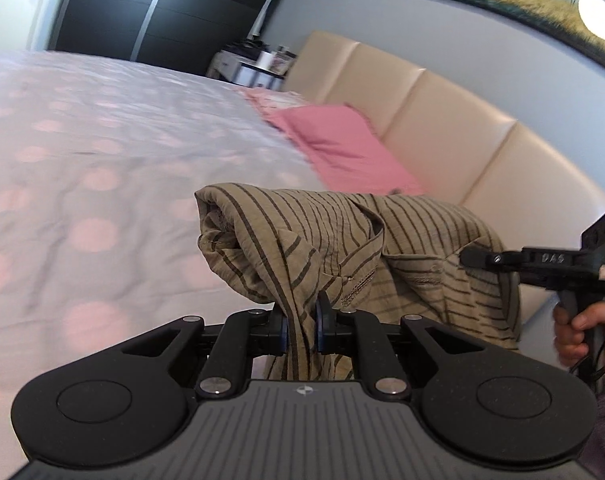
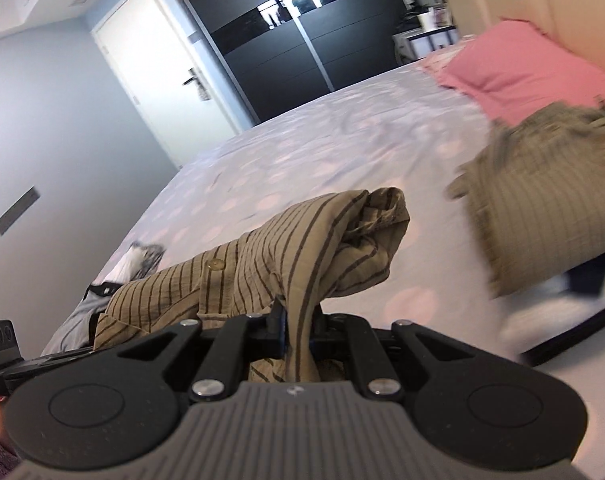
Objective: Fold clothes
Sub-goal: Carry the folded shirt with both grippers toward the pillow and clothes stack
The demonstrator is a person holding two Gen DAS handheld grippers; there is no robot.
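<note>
A tan shirt with dark stripes (image 1: 302,236) hangs bunched between my two grippers, lifted above the bed. My left gripper (image 1: 301,328) is shut on a fold of the shirt. My right gripper (image 2: 298,334) is shut on another fold of the same shirt (image 2: 286,256), which has a button on its placket. In the left wrist view the right gripper (image 1: 468,257) shows at the right, its tip in the cloth, held by a hand. In the right wrist view a loose part of the shirt (image 2: 542,192) hangs blurred at the right.
The bed (image 1: 102,152) has a pale cover with pink dots. A pink pillow (image 1: 342,148) lies by the cream padded headboard (image 1: 442,120). A dark wardrobe (image 2: 286,32), a white door (image 2: 154,60) and a nightstand (image 1: 254,64) stand beyond. A grey-white garment (image 2: 142,260) lies at the bed's edge.
</note>
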